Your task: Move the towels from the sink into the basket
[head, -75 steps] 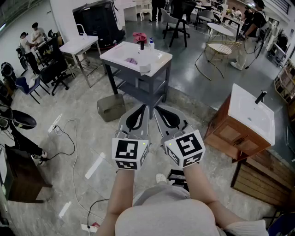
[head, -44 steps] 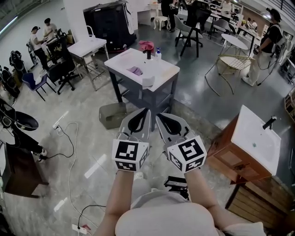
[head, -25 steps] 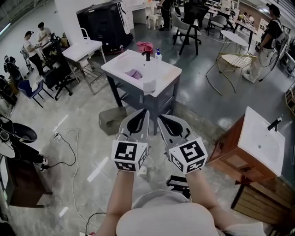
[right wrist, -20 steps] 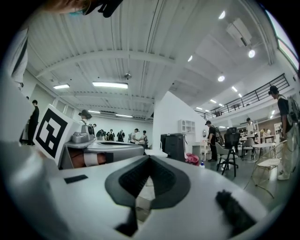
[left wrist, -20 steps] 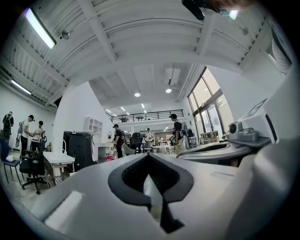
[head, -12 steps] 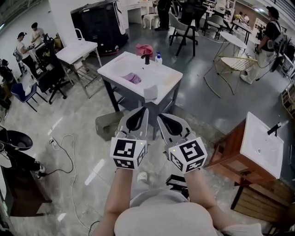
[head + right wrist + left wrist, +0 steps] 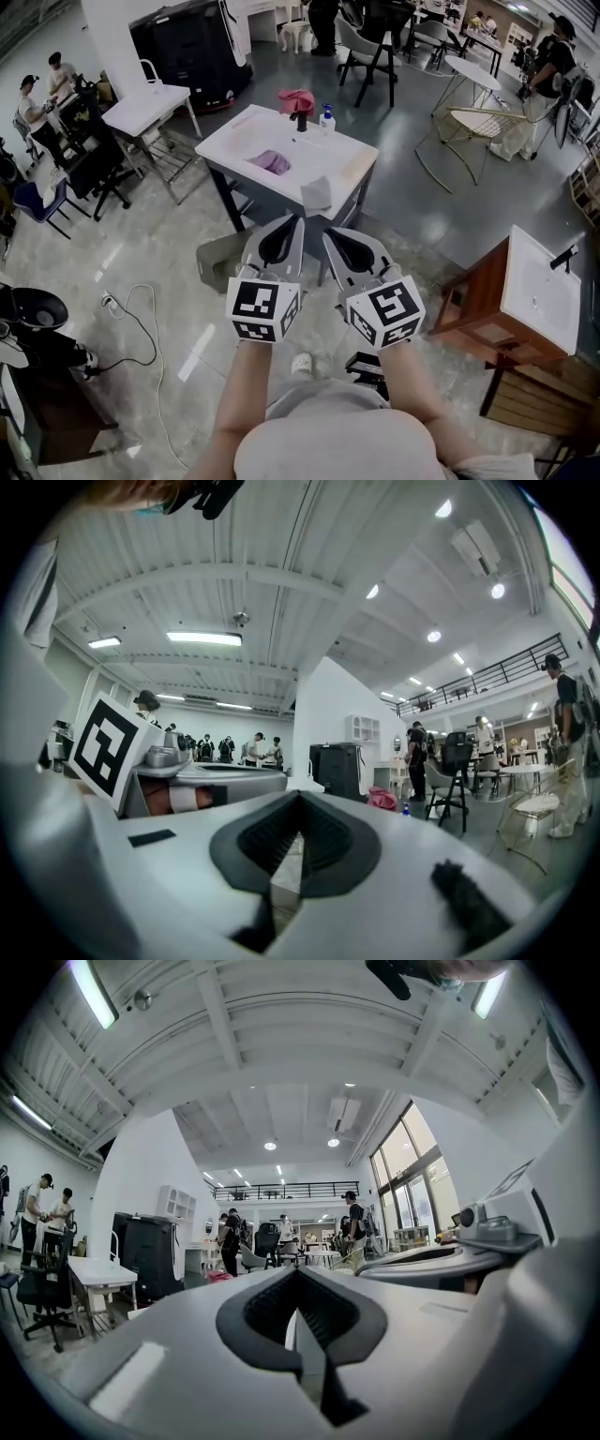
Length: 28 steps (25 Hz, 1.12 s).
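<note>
A white sink table (image 7: 347, 159) stands ahead of me. A purple towel (image 7: 269, 161) lies in its basin. A pink towel (image 7: 296, 98) sits at the back by the black faucet (image 7: 302, 119), and a white folded towel (image 7: 317, 194) hangs at the front edge. A grey-green basket (image 7: 214, 263) rests on the floor left of the table, partly hidden by my left gripper (image 7: 293, 219). My right gripper (image 7: 328, 232) is level beside it. Both are shut, hold nothing and are short of the table. The pink towel (image 7: 382, 799) shows far off past the right gripper (image 7: 298, 799).
A wooden vanity with a white basin (image 7: 530, 286) stands at the right. A black cabinet (image 7: 187, 42) and a white side table (image 7: 145, 103) are at the back left, with people nearby. A wire chair (image 7: 473, 122) is beyond. A cable (image 7: 141, 309) crosses the floor.
The sink table has come nearer and now sits just beyond the gripper tips. Both grippers stayed shut, side by side and empty.
</note>
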### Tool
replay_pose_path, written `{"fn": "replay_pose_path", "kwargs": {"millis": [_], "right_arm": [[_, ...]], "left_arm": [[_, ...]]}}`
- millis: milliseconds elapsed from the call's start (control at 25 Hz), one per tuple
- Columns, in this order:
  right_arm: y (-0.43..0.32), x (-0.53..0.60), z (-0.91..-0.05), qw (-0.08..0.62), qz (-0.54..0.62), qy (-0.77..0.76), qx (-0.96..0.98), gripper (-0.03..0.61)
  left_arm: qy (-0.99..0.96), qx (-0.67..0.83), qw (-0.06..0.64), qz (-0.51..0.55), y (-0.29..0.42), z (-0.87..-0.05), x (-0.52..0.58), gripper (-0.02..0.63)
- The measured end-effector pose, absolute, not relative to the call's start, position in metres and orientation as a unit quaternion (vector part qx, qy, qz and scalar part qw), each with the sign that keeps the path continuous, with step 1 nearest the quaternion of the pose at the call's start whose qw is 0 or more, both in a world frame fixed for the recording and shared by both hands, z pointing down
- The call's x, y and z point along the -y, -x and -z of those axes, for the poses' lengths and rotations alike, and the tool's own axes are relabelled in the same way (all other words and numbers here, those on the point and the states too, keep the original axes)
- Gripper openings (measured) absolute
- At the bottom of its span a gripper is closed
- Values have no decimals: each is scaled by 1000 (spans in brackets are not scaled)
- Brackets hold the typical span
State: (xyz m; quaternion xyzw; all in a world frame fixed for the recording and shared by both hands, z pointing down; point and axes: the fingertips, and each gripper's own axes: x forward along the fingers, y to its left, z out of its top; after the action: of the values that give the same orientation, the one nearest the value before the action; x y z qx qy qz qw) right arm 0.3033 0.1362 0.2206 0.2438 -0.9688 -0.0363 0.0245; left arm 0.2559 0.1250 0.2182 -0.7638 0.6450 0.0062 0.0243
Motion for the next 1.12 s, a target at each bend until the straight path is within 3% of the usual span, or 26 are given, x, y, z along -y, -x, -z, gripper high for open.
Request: {"fn": "replay_pose_path", "kwargs": {"millis": [440, 1120], "right_arm": [[-234, -102, -226, 34, 53, -246, 967, 17], [-215, -27, -248, 44, 42, -267, 962, 17]], "left_arm": [[777, -629, 18, -18, -198, -228, -87, 5], [780, -626, -10, -16, -162, -254, -25, 5]]}}
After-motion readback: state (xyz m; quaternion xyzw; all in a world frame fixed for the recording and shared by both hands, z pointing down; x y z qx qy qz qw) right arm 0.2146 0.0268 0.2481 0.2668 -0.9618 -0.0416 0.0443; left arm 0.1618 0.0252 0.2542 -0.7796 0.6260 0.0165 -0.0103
